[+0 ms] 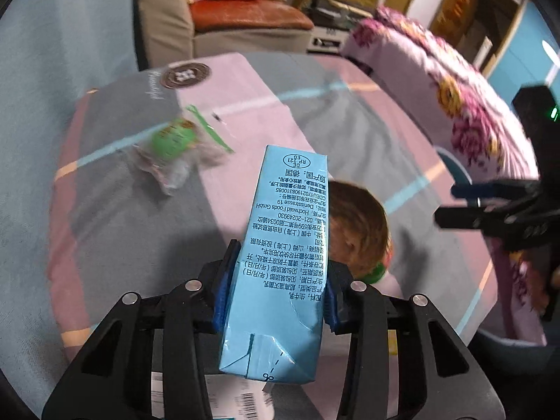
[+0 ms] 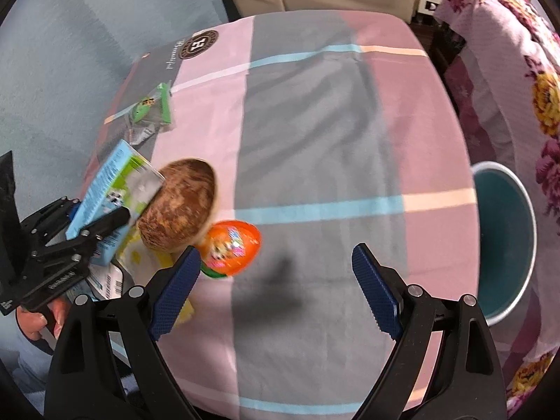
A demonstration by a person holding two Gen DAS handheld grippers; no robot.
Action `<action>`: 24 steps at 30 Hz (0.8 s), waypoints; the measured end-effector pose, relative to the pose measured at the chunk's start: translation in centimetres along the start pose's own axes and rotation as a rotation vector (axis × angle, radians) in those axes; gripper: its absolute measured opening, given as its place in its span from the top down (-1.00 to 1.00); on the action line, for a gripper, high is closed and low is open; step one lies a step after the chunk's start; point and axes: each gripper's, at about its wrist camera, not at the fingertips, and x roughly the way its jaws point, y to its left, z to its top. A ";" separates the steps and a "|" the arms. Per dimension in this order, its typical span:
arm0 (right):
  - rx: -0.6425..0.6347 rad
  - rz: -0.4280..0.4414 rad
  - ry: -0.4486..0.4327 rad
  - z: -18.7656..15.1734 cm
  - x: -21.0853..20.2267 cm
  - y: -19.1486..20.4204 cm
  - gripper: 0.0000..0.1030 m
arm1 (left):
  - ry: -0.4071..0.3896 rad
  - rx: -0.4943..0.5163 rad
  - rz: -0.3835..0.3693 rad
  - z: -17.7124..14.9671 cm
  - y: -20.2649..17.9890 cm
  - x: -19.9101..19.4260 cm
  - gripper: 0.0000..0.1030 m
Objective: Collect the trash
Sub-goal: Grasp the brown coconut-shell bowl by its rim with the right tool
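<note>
My left gripper [image 1: 276, 301] is shut on a light blue milk carton [image 1: 280, 262] and holds it above the table; it also shows in the right wrist view [image 2: 105, 189]. My right gripper [image 2: 276, 280] is open and empty above the cloth. A brown coconut shell [image 2: 178, 206] and an orange plastic egg [image 2: 232, 246] lie just ahead of its left finger. A green clear wrapper [image 2: 154, 106] lies at the far left of the table; it also shows in the left wrist view [image 1: 173, 148]. A teal bin [image 2: 504, 245] stands on the floor to the right of the table.
The table carries a pink and grey checked cloth [image 2: 315, 122]. A flowered blanket [image 2: 518, 105] drapes over furniture on the right. A beige sofa [image 1: 210, 21] stands beyond the table. Paper labels [image 2: 108, 280] lie under the left gripper.
</note>
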 end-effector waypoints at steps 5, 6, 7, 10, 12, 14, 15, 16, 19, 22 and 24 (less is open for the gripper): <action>-0.009 0.055 0.018 1.3 1.9 1.6 -0.63 | -0.021 -0.078 0.017 0.6 2.3 -0.1 0.19; -0.008 0.069 0.029 1.6 2.5 1.9 -0.57 | -0.019 -0.092 0.019 0.7 2.7 0.0 0.19; -0.011 0.077 0.036 1.8 3.0 2.3 -0.44 | -0.018 -0.105 0.020 0.7 3.1 0.1 0.19; -0.028 0.101 0.063 2.5 4.6 3.3 -0.18 | -0.014 -0.129 0.023 0.7 3.9 0.4 0.19; -0.030 0.112 0.079 2.9 5.4 3.9 -0.16 | -0.012 -0.138 0.025 0.8 4.2 0.5 0.19; -0.041 0.118 0.086 3.1 6.2 4.4 -0.07 | -0.011 -0.145 0.024 0.8 4.5 0.7 0.19; -0.049 0.125 0.089 3.2 6.7 4.7 0.11 | -0.010 -0.147 0.024 0.8 4.5 0.7 0.19; -0.059 0.130 0.097 3.2 7.2 4.9 0.46 | -0.009 -0.148 0.024 0.8 4.5 0.8 0.19; -0.056 0.151 0.081 3.0 7.4 5.1 0.85 | -0.006 -0.152 0.022 0.8 4.4 1.0 0.19; -0.056 0.138 0.019 2.9 6.0 4.8 0.88 | -0.006 -0.147 0.019 0.9 4.0 1.0 0.19; -0.055 0.107 -0.022 2.8 4.8 4.2 0.88 | -0.008 -0.137 0.016 1.1 3.5 0.9 0.19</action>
